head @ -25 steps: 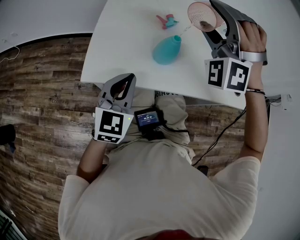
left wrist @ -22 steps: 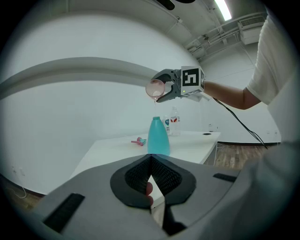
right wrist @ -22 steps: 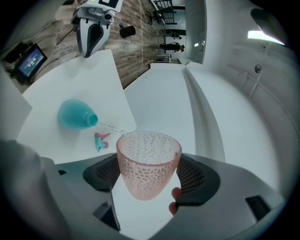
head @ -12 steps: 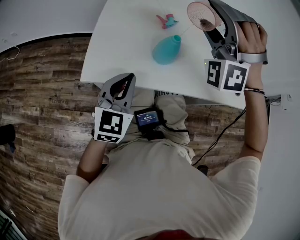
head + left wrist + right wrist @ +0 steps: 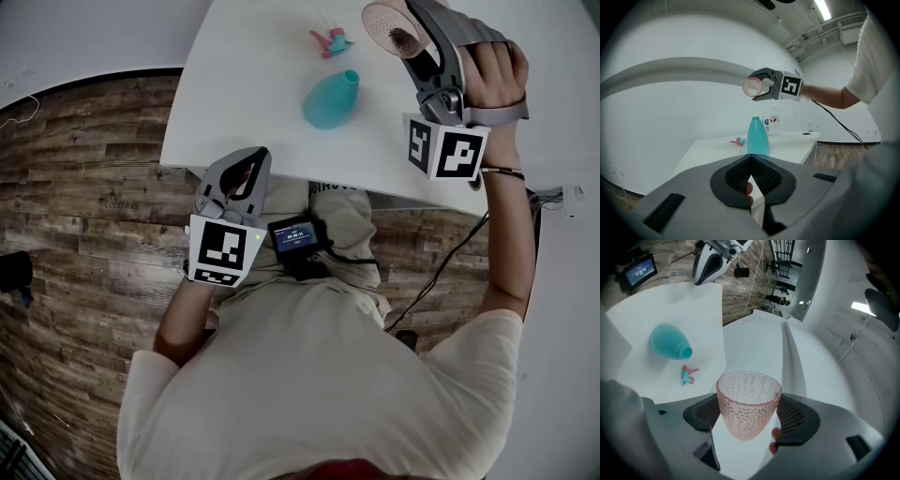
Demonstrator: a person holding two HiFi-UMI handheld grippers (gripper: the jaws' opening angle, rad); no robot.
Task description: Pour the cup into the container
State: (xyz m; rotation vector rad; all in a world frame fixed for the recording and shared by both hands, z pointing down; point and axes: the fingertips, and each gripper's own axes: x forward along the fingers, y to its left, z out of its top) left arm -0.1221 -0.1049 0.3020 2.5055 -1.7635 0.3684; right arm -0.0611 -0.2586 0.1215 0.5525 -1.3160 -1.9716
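Aloft, pink cup (image 5: pixel 749 397) clamped between jaws of right tool (image 5: pixel 750 412), higher than teal container (image 5: pixel 758 137), left tool (image 5: pixel 750 163) closed, empty

White table (image 5: pixel 244 103) top centre, with a pink-teal spray nozzle (image 5: pixel 331 41) lying on it near the top edge. Small lit screen (image 5: pixel 297 235) mid-frame. Wood-plank floor (image 5: pixel 84 187) at left. Black cable (image 5: pixel 450 255) right of centre.

White table (image 5: pixel 253 103), wood-plank floor (image 5: pixel 84 216), curved white wall, probably strip ceiling light (image 5: pixel 823 9)
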